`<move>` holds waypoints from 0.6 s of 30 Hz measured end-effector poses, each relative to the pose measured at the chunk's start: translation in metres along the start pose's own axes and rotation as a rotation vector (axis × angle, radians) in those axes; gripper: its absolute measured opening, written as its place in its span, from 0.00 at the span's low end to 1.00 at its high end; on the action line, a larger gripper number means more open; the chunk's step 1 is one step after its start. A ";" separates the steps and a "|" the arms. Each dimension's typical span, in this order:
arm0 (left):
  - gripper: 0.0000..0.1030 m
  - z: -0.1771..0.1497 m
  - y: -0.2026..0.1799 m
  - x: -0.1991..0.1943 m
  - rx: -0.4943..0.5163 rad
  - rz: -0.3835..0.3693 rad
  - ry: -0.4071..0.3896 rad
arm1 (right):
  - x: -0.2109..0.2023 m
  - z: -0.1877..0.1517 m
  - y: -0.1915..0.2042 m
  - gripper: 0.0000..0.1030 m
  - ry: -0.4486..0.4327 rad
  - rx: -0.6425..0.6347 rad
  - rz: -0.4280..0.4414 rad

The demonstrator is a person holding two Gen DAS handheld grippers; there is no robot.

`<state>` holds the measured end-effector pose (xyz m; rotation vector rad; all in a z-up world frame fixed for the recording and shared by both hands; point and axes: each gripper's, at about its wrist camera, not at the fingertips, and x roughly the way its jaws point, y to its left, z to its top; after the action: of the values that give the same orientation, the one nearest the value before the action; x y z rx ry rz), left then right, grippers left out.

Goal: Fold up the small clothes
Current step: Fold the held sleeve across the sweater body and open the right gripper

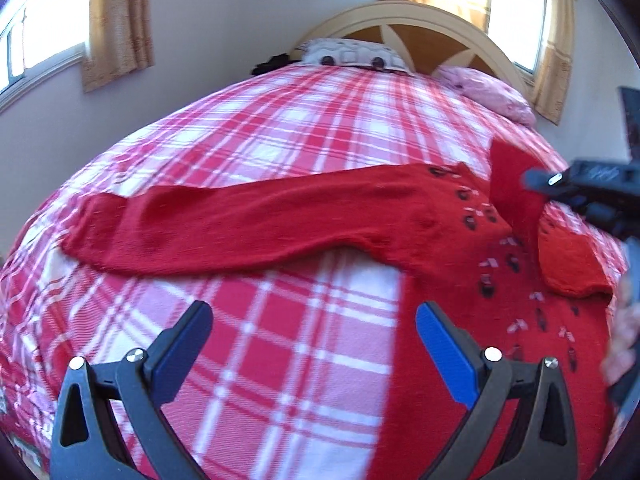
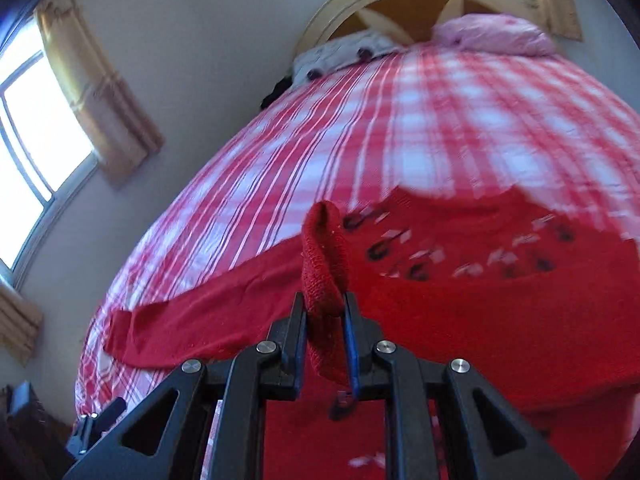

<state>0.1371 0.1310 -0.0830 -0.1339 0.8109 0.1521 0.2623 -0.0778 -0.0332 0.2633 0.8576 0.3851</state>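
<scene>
A red knitted sweater [image 1: 448,240] with small black and white motifs lies on the plaid bed. One sleeve [image 1: 224,220] stretches flat to the left. My left gripper [image 1: 314,320] is open and empty, hovering over the bedspread in front of that sleeve. My right gripper [image 2: 324,300] is shut on the other sleeve's cuff [image 2: 324,248] and holds it lifted over the sweater's body [image 2: 480,300]. It shows at the right edge of the left wrist view [image 1: 540,180], with the raised red cuff [image 1: 508,180] in it.
The bed has a red, pink and white plaid cover [image 1: 280,128]. At its head are a patterned pillow [image 1: 352,54], a pink pillow [image 1: 488,92] and a wooden headboard [image 1: 420,36]. Curtained windows [image 1: 48,40] are in the walls.
</scene>
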 end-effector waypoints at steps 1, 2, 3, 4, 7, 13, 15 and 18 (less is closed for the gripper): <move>1.00 -0.001 0.006 0.002 -0.007 0.010 0.005 | 0.013 -0.005 0.004 0.16 0.016 -0.006 -0.002; 1.00 -0.001 0.010 0.004 -0.013 0.016 0.009 | 0.026 -0.012 0.010 0.16 0.031 -0.014 0.001; 1.00 -0.002 0.015 0.007 -0.022 0.025 0.016 | 0.038 -0.018 0.015 0.16 0.045 -0.027 0.006; 1.00 -0.002 0.018 0.009 -0.030 0.030 0.022 | 0.046 -0.021 0.016 0.16 0.054 -0.037 0.016; 1.00 -0.003 0.025 0.016 -0.052 0.031 0.039 | 0.066 -0.029 0.024 0.24 0.072 -0.063 0.049; 1.00 -0.005 0.022 0.021 -0.030 0.031 0.050 | 0.046 -0.031 0.025 0.42 0.081 -0.017 0.251; 1.00 -0.004 0.019 0.021 -0.022 0.024 0.048 | 0.024 -0.028 0.018 0.42 0.023 -0.024 0.220; 1.00 -0.003 0.014 0.021 -0.005 0.012 0.042 | -0.003 -0.020 -0.011 0.42 -0.027 -0.021 0.077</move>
<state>0.1466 0.1454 -0.1015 -0.1372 0.8534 0.1627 0.2475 -0.0874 -0.0478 0.2823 0.8179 0.4614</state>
